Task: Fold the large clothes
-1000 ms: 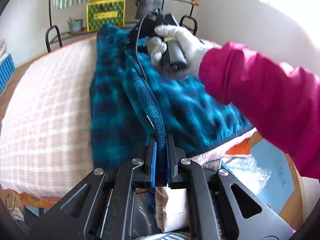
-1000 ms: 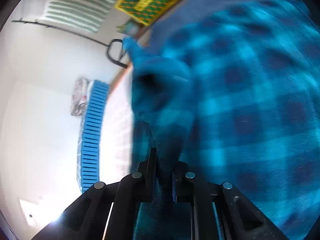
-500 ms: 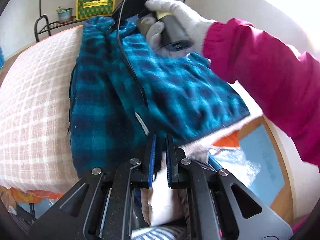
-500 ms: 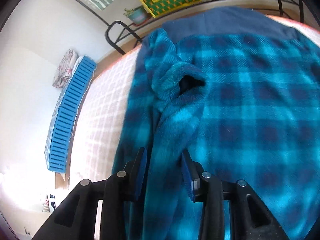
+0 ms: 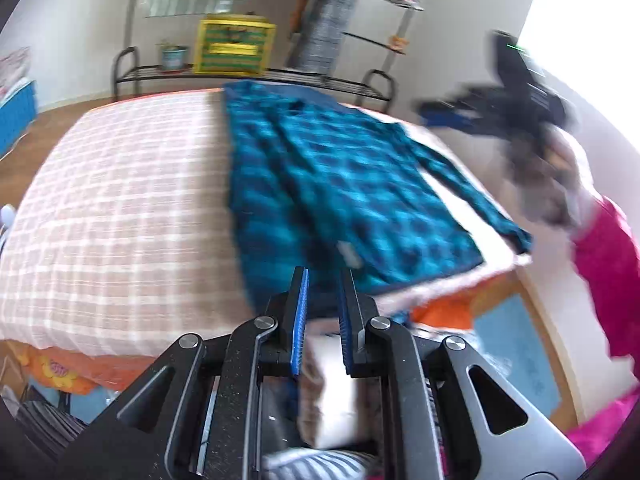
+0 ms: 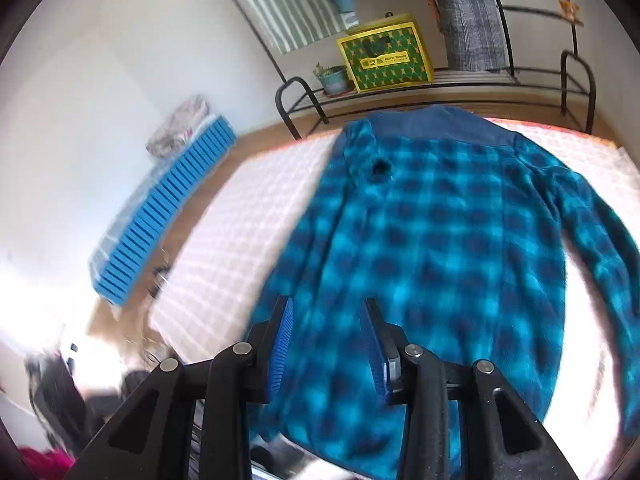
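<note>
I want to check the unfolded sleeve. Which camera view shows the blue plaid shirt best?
The right wrist view: the blue plaid shirt fills it from above, collar to hem, its sleeve stretched out. The left wrist view shows the shirt at a low angle, blurred, its hem behind the fingers.

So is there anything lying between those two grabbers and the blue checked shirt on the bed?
Nothing visible. The blue checked shirt lies flat on the checked bedspread with nothing on top. Both the left gripper and the right gripper hang above it, jaws empty, the left's opening.
</note>
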Demonstrator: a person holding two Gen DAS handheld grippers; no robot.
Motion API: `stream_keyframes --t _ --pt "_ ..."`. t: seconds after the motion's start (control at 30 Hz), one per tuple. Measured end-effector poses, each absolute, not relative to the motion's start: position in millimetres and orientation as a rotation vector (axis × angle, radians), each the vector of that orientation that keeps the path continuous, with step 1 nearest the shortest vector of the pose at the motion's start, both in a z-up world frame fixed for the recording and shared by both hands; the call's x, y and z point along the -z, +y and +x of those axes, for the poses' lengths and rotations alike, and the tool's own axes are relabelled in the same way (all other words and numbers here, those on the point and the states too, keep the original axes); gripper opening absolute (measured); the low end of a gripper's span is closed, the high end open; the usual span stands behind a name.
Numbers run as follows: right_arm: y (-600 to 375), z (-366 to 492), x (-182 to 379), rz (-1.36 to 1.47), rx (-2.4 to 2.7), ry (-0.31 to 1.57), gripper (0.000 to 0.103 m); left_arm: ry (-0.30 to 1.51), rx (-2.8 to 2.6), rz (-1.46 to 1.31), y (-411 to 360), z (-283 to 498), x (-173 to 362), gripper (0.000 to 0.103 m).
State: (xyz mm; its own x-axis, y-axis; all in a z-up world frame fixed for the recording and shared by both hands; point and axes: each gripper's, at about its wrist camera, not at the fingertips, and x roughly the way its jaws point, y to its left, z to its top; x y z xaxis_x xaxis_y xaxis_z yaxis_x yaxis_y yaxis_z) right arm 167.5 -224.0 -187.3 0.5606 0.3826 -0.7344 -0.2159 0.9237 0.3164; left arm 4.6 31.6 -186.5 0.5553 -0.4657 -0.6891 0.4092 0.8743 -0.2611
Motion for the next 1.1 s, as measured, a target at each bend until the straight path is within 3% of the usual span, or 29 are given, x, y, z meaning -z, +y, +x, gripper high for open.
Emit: stream_keyframes --t 0.03,0.13,0.4,0.6,0.8,0.83,0.9,0.97,1.1 --pt "-216 168 195 0.17 -0.359 0.92 0.038 0.844 0.503 -0.081 34 11 192 0.012" --pt "-206 190 218 0.19 -0.355 0.953 0.055 0.889 0.484 -0.108 33 34 214 0.012" --pt "-184 302 262 0.255 -0.309 1.041 0.056 0.896 0.523 -0.017 -1 38 239 0.012" --pt "-176 367 289 0.239 -0.231 1.1 0.069 0.949 0.544 -0.008 -17 42 260 0.012" --pt "-193 422 318 0.337 -0.156 1.13 0.068 0.978 0.573 -0.008 -27 47 270 0.012" --pt "-194 425 319 0.352 -0.164 1.132 0.066 0.98 0.578 0.001 -29 48 270 0.012" --pt "-190 435 321 0.343 -0.203 1.143 0.049 0.979 0.587 0.019 -34 48 270 0.012" --pt "-182 439 316 0.285 -0.236 1.145 0.013 0.984 0.601 0.026 -38 49 271 0.012" --pt "-183 449 302 0.143 -0.243 1.088 0.009 0.999 0.631 0.023 -51 48 277 0.012"
